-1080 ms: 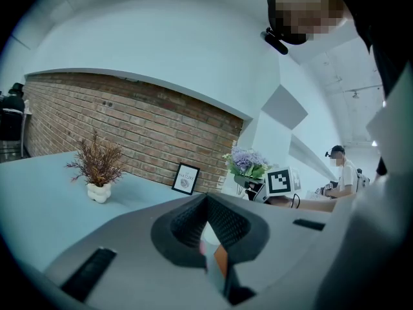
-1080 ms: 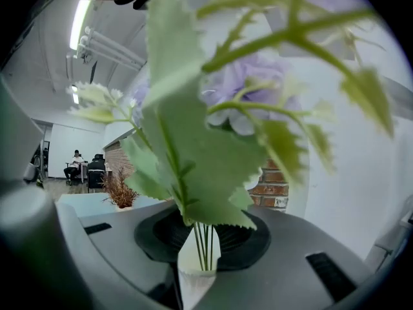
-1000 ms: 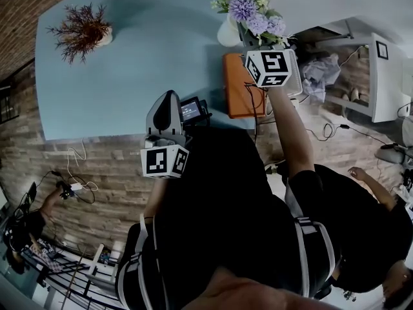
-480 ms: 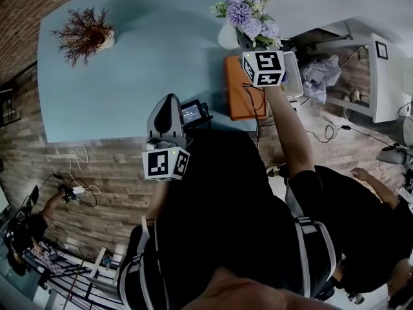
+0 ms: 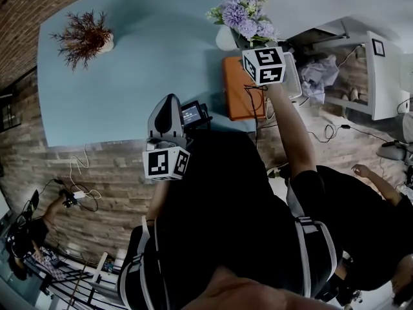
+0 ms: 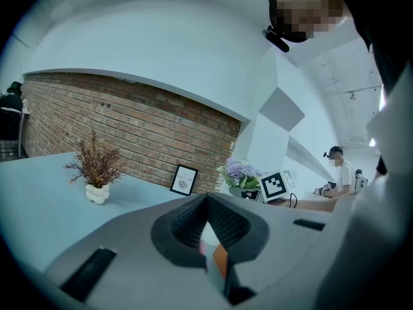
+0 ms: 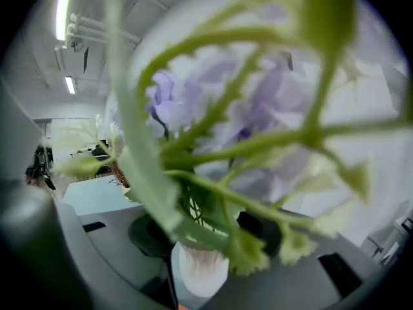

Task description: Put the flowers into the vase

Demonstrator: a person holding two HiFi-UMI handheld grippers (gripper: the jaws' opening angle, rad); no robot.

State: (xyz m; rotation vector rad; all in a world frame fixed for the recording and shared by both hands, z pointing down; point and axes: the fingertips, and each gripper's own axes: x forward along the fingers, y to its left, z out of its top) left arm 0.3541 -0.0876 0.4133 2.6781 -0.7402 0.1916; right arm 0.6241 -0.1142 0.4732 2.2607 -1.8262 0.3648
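A bunch of purple flowers (image 5: pixel 244 17) with green leaves stands at the table's far edge, its stems (image 7: pixel 193 215) running down into the white ribbed vase (image 7: pixel 199 268). The vase (image 5: pixel 226 37) peeks out left of the bunch in the head view. My right gripper (image 7: pixel 208 228) is right behind the bunch, its marker cube (image 5: pixel 264 65) just below the blooms. Its jaws have just been opening; they stand apart with the stems between them and the pads off them. My left gripper (image 6: pixel 207 202) hangs over the near table edge, shut and empty.
A dried reddish plant in a small white pot (image 5: pixel 84 36) stands at the blue table's (image 5: pixel 142 57) far left. An orange box (image 5: pixel 237 88) lies near the vase, a small device with a screen (image 5: pixel 192 112) beside my left gripper. A framed picture (image 6: pixel 184 179) leans on the brick wall.
The flower bunch and my right gripper have shifted slightly left toward the vase. The left gripper has stayed where it was.
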